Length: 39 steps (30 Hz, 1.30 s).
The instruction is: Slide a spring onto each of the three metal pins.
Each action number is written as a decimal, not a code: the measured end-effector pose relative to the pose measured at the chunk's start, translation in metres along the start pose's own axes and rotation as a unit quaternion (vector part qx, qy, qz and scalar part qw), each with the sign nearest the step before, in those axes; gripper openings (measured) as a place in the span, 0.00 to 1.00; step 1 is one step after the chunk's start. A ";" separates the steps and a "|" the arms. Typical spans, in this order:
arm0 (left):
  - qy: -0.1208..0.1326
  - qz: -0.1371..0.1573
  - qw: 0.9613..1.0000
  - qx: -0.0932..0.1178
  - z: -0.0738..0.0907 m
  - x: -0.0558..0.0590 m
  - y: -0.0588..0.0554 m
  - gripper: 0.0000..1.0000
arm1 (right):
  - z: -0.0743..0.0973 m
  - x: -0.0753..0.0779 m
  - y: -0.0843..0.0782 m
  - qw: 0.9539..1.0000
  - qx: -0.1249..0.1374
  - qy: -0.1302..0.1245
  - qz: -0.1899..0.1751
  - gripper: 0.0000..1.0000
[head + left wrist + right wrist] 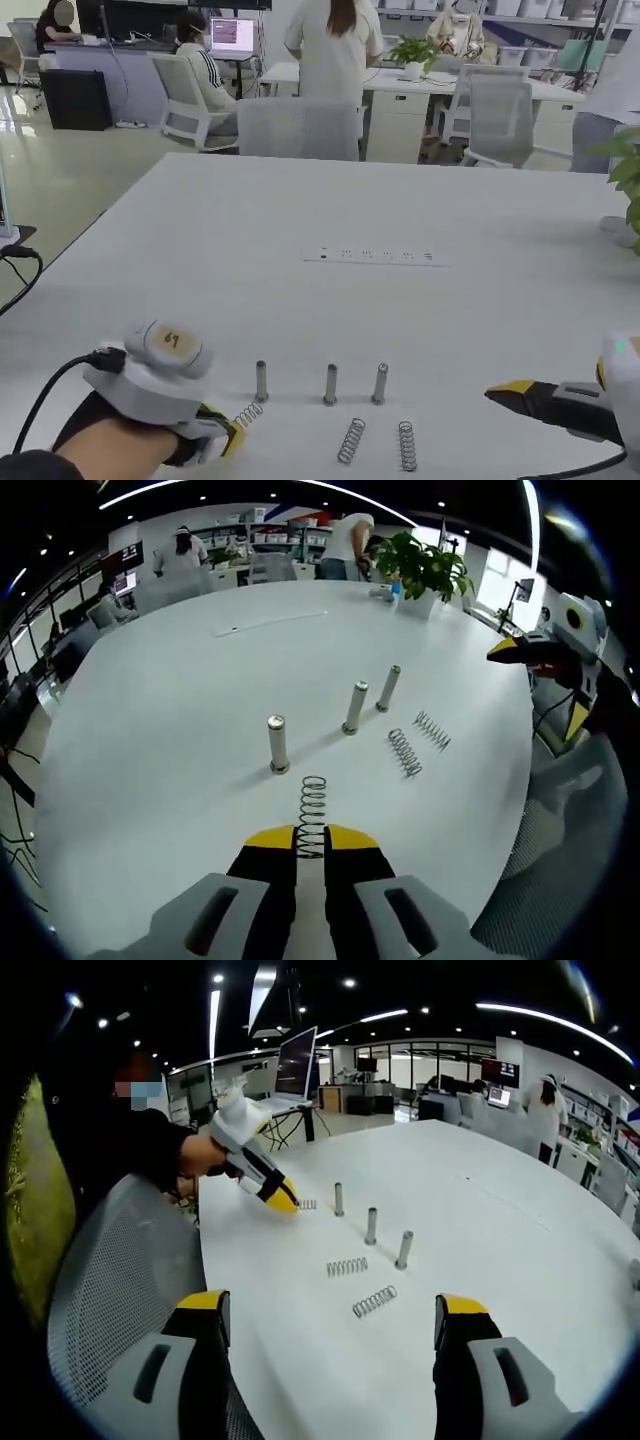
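Observation:
Three metal pins stand upright in a row on the white table: the left pin (pixel 261 381) (pixel 277 744), the middle pin (pixel 330 384) (pixel 355 707) and the right pin (pixel 380 383) (pixel 388 687). My left gripper (pixel 232 432) (pixel 311 843) is shut on one end of a spring (pixel 248 412) (pixel 313 813), which points toward the left pin and stops short of it. Two loose springs (pixel 351 441) (pixel 407 445) lie in front of the pins. My right gripper (pixel 500 394) (pixel 331 1320) hovers open at the right, off the table's edge, holding nothing.
A flush socket strip (pixel 375 256) sits mid-table beyond the pins. A potted plant (pixel 425 568) stands at the table's far right corner. Office chairs (pixel 300 128), desks and several people are behind the table. A cable (pixel 40 400) trails from my left gripper.

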State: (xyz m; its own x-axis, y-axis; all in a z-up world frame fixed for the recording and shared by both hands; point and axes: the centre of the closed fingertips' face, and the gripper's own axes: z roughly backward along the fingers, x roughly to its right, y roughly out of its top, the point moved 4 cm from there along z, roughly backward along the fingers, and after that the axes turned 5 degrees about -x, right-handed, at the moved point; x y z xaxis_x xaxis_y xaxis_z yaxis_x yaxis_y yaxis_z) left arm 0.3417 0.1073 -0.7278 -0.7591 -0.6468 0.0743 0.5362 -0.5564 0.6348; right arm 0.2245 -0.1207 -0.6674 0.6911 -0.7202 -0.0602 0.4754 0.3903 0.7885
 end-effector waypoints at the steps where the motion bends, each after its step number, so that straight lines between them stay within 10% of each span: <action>1: -0.001 0.001 1.000 0.001 0.001 0.000 0.000 0.01 | 0.000 0.000 0.000 1.000 0.000 0.000 0.000 0.83; 23: -0.054 0.004 0.992 0.112 0.056 0.019 0.022 0.02 | 0.004 0.002 0.004 1.000 0.003 -0.004 0.003 0.83; 39: -0.091 -0.044 0.985 0.138 0.067 0.036 0.033 0.02 | 0.007 0.002 0.015 1.000 0.014 -0.001 0.008 0.81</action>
State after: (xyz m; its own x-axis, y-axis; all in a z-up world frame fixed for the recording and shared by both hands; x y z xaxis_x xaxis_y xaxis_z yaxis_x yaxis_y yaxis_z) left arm 0.3072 0.1006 -0.6531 -0.8651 -0.4846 0.1299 0.3632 -0.4265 0.8284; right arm 0.2296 -0.1206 -0.6512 0.6980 -0.7146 -0.0466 0.4490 0.3861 0.8058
